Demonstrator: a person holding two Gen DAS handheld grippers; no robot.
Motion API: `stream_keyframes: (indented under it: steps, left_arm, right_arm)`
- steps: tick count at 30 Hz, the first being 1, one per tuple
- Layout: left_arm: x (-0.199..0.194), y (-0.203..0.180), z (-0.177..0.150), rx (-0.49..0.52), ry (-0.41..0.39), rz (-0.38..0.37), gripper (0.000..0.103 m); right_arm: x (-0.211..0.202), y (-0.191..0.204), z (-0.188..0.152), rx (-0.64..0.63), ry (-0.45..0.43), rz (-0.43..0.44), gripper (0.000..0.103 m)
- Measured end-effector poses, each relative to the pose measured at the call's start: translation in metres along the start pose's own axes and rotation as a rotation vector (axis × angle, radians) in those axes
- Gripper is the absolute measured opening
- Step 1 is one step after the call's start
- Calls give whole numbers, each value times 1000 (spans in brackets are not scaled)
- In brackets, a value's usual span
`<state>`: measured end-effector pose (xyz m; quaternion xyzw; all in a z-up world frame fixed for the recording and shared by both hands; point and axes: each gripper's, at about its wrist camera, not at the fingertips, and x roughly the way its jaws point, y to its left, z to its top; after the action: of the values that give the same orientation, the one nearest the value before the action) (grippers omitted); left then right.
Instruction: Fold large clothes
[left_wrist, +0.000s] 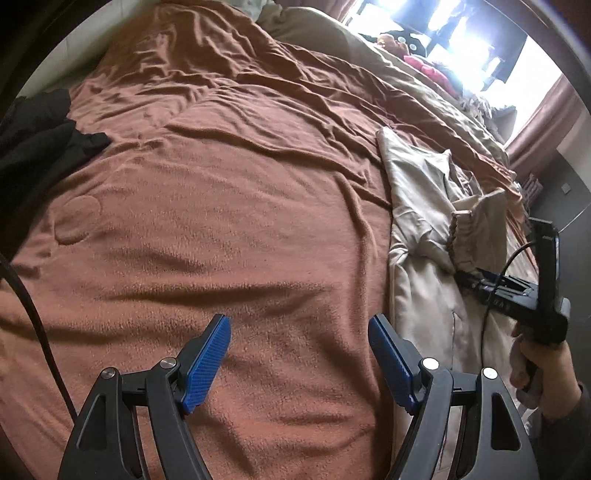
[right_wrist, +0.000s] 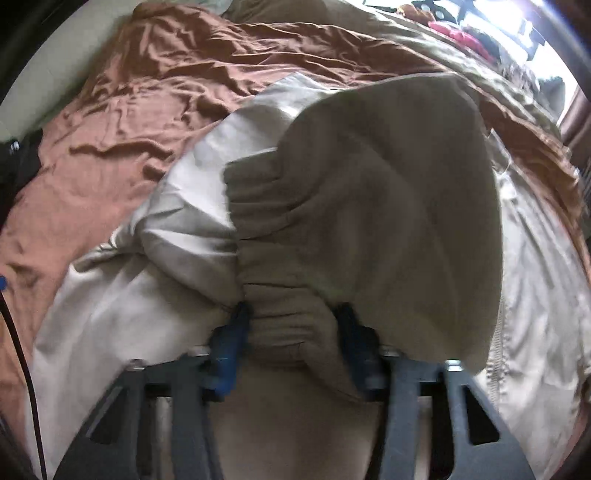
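Observation:
A beige jacket with a pale lining lies on the right side of a bed covered by a brown blanket. My left gripper is open and empty, hovering over the bare blanket left of the jacket. My right gripper is shut on the jacket's ribbed elastic cuff and holds the sleeve up over the jacket body. In the left wrist view the right gripper shows at the cuff, held in a hand.
A black garment lies at the bed's left edge. A tan duvet is bunched at the far end, with red and pink items near a bright window. A black cable hangs at the left.

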<state>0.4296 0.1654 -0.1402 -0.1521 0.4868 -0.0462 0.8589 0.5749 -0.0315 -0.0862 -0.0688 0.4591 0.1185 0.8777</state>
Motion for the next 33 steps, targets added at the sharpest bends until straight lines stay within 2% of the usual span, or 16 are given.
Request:
stream_keyframes:
  steps: [2,10,15,20,27,31,33]
  left_arm:
    - [2,-2,-1,1,5,3,78]
    - [6,-26,4,22,4,-4,78]
    - [6,-45,10,48,-4,2,78]
    - [10,-64,18,68,-13,-1,78]
    - [28,-88,29,95,-1,2,78]
    - [44,-103,33,137,17,31,78]
    - [53,-112,35,167,30,40,78]
  right_arm:
    - [-7,-4,0,-3,-15,3,28]
    - [-68,-43,-18,50,-115,36,27]
    - [-108,-96,-33,145,-184,21,27]
    - [-132,-151,-51,245,-212,-16,27]
    - [-138,-208,-89,389,-211,-51,27]
    - [-128,-229,-104,465,-175,-25,33]
    - [-121,-243,-112,522,-167,-3,41]
